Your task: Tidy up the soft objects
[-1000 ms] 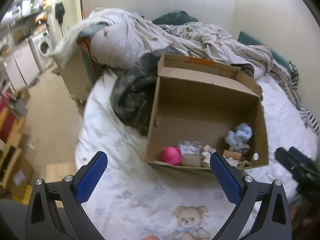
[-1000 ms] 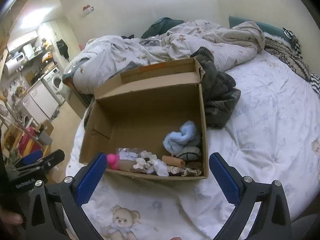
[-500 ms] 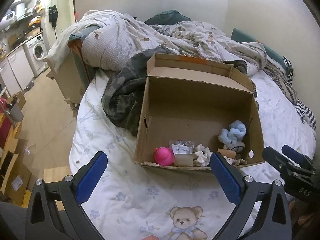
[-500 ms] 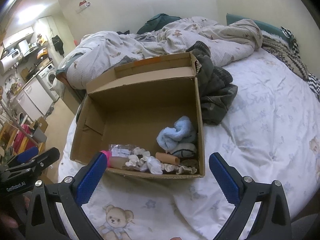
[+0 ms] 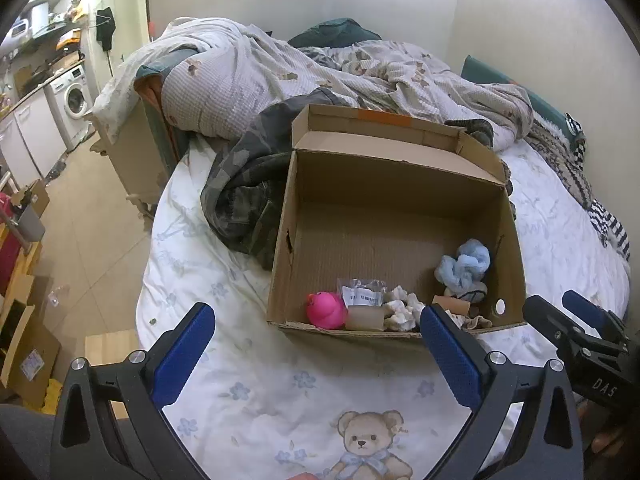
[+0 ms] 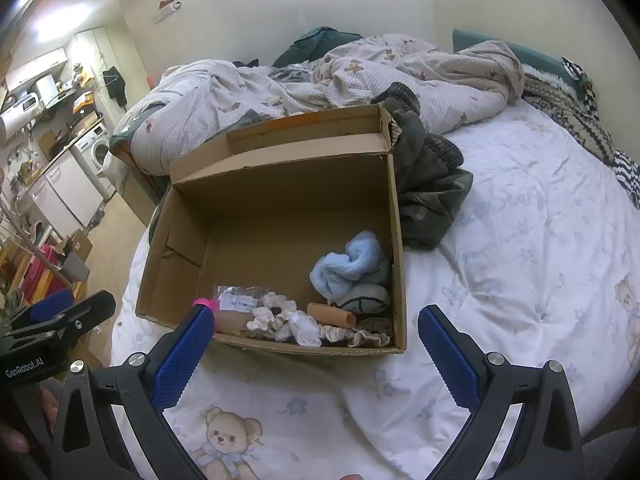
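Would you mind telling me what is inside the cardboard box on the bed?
The cardboard box holds a light blue cloth, a pink toy, a clear packet, white scrunchies and a cardboard tube. Whatever lies beneath them is hidden.

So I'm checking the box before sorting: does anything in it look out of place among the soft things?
Yes. A pink rubber duck, a cardboard tube and a clear labelled packet lie along the near wall of the cardboard box, mixed with the scrunchies and blue cloth.
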A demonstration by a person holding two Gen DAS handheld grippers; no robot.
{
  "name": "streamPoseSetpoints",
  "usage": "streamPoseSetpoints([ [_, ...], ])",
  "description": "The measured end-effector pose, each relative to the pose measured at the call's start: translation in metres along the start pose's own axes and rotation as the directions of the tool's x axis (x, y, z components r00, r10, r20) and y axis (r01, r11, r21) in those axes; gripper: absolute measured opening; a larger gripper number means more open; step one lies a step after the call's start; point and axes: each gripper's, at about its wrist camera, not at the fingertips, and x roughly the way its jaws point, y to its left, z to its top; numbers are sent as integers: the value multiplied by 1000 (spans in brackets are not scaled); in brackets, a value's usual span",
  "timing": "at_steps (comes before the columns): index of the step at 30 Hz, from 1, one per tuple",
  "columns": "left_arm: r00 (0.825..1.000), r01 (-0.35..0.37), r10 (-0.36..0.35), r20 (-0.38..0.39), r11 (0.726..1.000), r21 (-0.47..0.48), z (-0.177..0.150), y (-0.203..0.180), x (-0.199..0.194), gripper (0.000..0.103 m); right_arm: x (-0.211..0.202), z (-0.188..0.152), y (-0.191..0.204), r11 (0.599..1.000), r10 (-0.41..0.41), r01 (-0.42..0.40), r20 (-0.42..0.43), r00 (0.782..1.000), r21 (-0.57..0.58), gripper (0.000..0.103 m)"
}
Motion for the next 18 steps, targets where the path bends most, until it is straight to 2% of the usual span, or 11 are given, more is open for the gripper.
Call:
streamPoseSetpoints([
  [13, 1000, 1, -1, -13, 1000, -6, -2, -1, 3, 102, -1, 0, -1, 1000, 2, -2, 1, 1000, 1, 103],
  [18, 999, 32, -33, -28, 999, -23, -2, -1, 5, 102, -1, 0, -1, 1000, 6, -6, 1, 1000, 3, 103],
])
